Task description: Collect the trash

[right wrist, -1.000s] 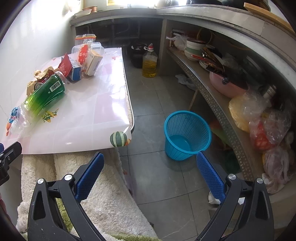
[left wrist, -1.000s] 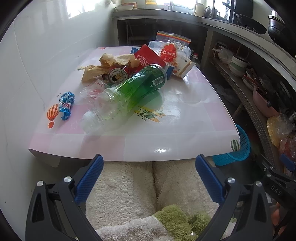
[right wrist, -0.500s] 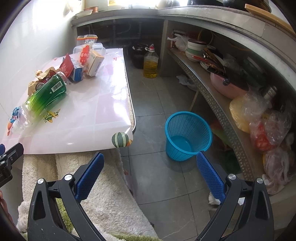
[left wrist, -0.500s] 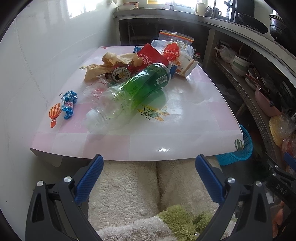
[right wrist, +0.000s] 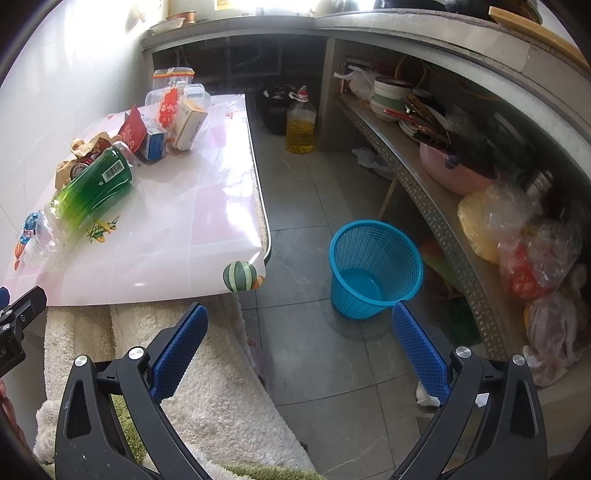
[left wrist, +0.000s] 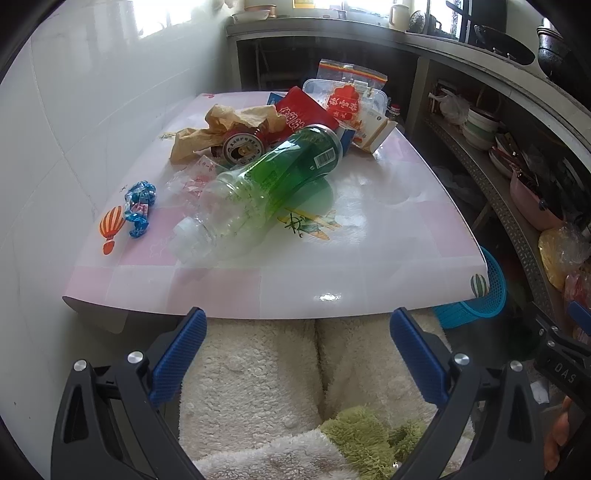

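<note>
a: left tool point(left wrist: 297, 334) and right tool point(right wrist: 298, 330), how do we have them?

b: both spread wide, empty. we see the green bottle point(left wrist: 266, 184) lying on the desk point(left wrist: 369, 236), blue basket point(right wrist: 375, 267) on the floor.

a home kitchen: a concrete counter point(right wrist: 424, 33) runs over a shelf point(right wrist: 424, 177) crowded with stacked bowls point(right wrist: 391, 96) and a pink pot point(right wrist: 454, 173); a jug of cooking oil point(right wrist: 301, 123) stands on the tiled floor point(right wrist: 295, 206).

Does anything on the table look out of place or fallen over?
Yes. The green bottle lies on its side on the table, its base propped on the crumpled brown paper and wrappers piled behind it.
</note>
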The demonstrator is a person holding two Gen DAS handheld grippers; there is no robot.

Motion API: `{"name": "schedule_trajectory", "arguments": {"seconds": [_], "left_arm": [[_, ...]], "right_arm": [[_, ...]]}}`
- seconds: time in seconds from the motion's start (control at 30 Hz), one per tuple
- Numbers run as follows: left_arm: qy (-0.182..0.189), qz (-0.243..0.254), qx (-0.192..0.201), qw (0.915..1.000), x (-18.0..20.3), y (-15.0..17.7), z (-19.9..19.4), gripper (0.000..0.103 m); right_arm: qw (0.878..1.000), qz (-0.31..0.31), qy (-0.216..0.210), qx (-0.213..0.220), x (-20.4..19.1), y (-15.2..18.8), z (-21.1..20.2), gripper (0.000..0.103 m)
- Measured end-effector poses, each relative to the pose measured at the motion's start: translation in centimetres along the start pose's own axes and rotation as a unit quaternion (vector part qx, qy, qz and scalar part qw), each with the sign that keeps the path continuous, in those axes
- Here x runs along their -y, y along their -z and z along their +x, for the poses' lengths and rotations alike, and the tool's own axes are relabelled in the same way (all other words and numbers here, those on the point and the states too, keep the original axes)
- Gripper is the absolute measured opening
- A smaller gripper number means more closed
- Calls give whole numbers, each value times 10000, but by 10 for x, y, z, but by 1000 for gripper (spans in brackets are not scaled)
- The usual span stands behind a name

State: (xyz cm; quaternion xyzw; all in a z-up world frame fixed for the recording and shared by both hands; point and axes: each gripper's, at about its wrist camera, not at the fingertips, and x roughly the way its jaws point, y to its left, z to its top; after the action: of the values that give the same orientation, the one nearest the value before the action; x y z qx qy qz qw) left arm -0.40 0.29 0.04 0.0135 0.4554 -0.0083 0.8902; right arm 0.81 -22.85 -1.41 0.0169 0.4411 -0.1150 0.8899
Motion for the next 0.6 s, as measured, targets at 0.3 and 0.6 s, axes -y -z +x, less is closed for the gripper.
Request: {"name": "schedule_trajectory", "arguments": {"seconds": [0.3,0.6], "left_arm": [[-37,-28,-29,10000,-3,0,2,97],[-47,-38,-46,10000,-4,1,3,97]], "right_arm": [[10000,-7,-11,-20,-1,-1,1,95],[10000,-17,-39,-42,-2,-1,2,95]]}}
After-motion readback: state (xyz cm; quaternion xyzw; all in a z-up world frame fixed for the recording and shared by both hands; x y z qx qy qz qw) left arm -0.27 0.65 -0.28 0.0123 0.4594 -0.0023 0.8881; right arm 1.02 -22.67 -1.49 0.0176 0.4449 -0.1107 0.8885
